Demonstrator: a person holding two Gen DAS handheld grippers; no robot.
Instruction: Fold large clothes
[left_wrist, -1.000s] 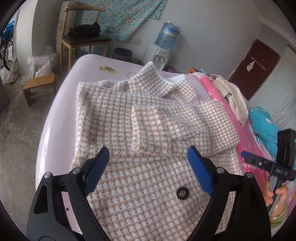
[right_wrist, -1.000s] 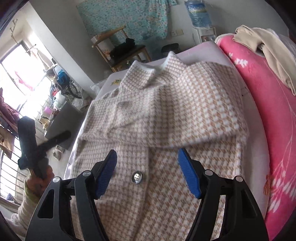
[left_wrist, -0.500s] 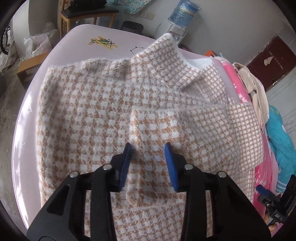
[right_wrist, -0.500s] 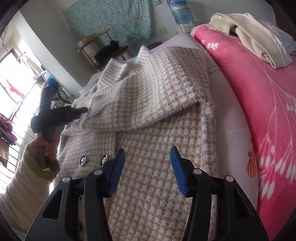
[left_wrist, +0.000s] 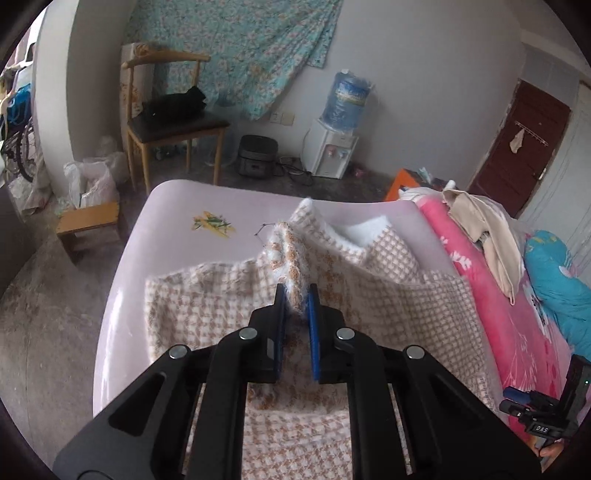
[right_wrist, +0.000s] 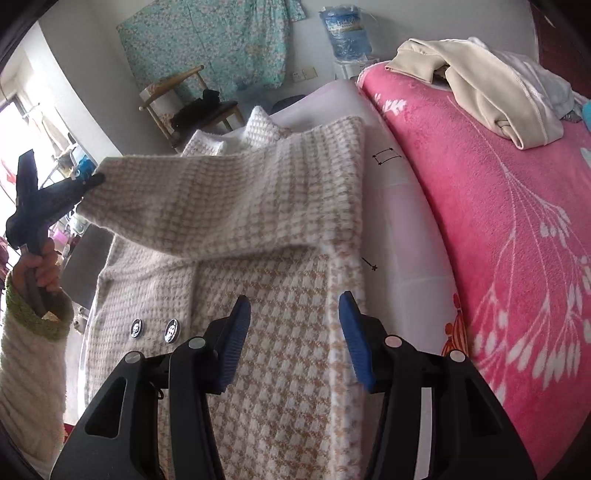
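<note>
Sleeve (right_wrist: 221, 199) of the checked coat (right_wrist: 280, 332) is clenched in the left tool (left_wrist: 295, 295), raised at left of the frame. Right tool (right_wrist: 291, 332) hovers released above the coat's edge, beside a pink blanket (right_wrist: 498, 221) with beige clothes (right_wrist: 480, 81).

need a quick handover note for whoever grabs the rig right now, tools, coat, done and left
Left tool: shut on the sleeve end of the fuzzy tan-and-white houndstooth coat, holding it lifted off the coat body.
Right tool: open, over the coat's lower right front, gripping nothing.
Coat lies buttoned, front up, on the pale lilac sheet, beside the pink floral blanket.
Done: sleeve picked up.
Left: likely lay the sleeve flat, then fold the body.
</note>
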